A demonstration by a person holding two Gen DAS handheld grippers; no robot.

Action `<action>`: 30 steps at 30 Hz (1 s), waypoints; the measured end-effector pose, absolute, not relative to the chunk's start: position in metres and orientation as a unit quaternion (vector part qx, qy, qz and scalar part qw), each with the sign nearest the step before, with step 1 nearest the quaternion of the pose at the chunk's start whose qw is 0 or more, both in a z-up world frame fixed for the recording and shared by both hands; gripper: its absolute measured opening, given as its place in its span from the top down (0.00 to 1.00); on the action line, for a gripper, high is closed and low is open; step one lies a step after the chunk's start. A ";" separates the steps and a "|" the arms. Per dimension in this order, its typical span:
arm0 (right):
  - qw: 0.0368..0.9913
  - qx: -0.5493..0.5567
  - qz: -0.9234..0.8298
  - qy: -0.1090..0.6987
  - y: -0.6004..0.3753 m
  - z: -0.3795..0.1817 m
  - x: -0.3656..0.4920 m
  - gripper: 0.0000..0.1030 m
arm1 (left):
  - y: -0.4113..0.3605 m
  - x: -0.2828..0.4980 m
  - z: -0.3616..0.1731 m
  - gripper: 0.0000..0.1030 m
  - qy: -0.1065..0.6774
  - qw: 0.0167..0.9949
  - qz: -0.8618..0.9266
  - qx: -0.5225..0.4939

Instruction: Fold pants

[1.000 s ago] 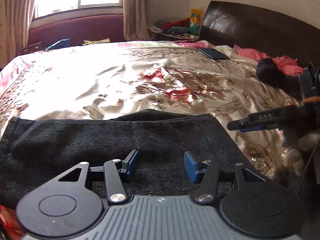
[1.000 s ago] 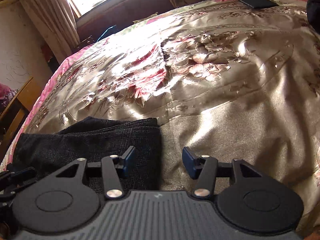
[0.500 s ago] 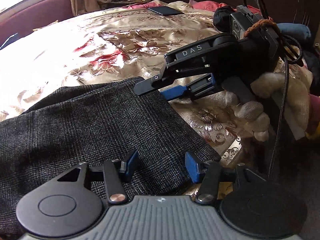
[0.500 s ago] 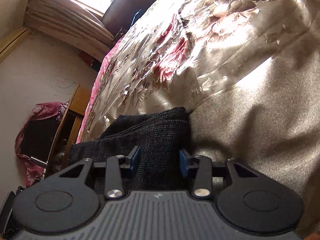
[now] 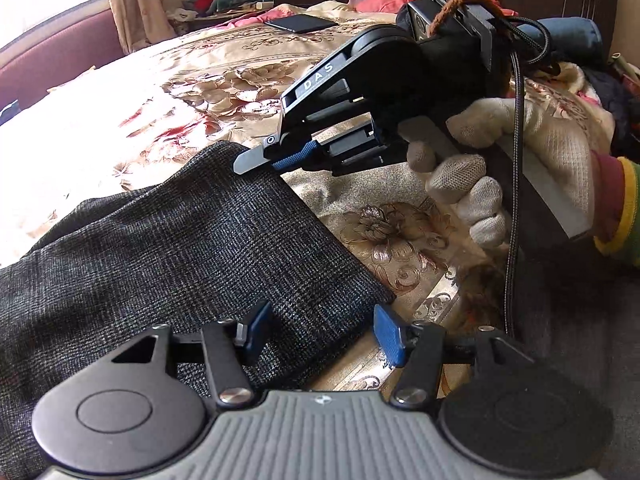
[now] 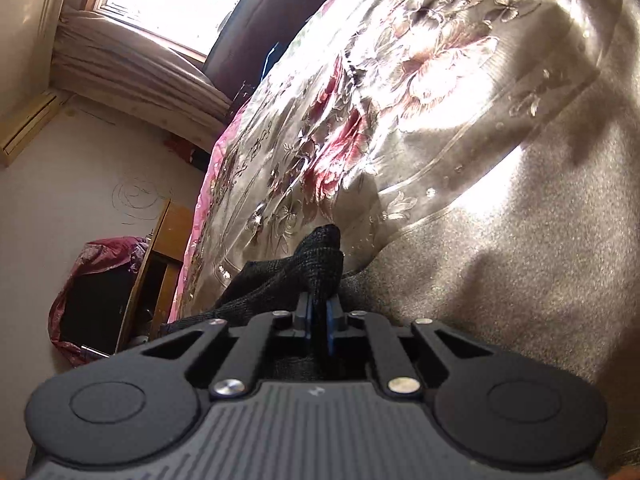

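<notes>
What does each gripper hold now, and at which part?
The right gripper is closing on the pants at a far corner. The left gripper, opening, holds nothing.

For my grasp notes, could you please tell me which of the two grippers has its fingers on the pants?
The right gripper: its fingers are closing on the far corner of the dark pants. The left gripper has its fingers apart, straddling the near corner without pressing.

The pants are dark charcoal with a fine check weave, lying folded flat on a gold floral bedspread. Their right-hand edge runs straight and diagonal across the cover. The far corner of that edge is lifted and bunched into a peak, with more than one layer showing there
</notes>
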State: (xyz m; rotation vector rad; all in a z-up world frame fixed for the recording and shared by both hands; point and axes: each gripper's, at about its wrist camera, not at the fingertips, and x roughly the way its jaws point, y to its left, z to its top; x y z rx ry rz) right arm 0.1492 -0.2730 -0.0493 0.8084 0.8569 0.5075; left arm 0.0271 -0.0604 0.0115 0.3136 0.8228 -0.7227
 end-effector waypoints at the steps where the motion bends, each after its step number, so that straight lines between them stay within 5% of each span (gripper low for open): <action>1: 0.805 0.366 0.237 0.402 -0.272 -0.048 0.149 0.86 | -0.061 0.027 0.011 0.33 0.388 0.843 -0.343 0.147; 5: 0.788 0.363 0.264 0.421 -0.261 -0.055 0.158 0.62 | -0.057 0.029 0.009 0.32 0.389 0.845 -0.343 0.130; 8: 0.791 0.351 0.269 0.423 -0.243 -0.057 0.167 0.60 | -0.059 0.021 0.012 0.32 0.373 0.850 -0.343 0.144; 10: 0.795 0.344 0.272 0.418 -0.233 -0.055 0.169 0.65 | -0.065 0.021 0.009 0.30 0.373 0.852 -0.335 0.152; 11: 0.796 0.336 0.275 0.422 -0.228 -0.054 0.169 0.81 | -0.067 0.022 0.007 0.28 0.375 0.853 -0.330 0.153; 12: 0.794 0.337 0.273 0.426 -0.227 -0.055 0.169 0.86 | -0.069 0.024 0.003 0.28 0.375 0.854 -0.325 0.156; 20: 0.807 0.323 0.259 0.421 -0.274 -0.033 0.157 0.94 | -0.099 0.031 0.008 0.29 0.381 0.837 -0.372 0.124; 30: 0.839 0.266 0.189 0.436 -0.323 -0.023 0.156 0.92 | -0.141 0.047 0.020 0.29 0.352 0.823 -0.434 0.104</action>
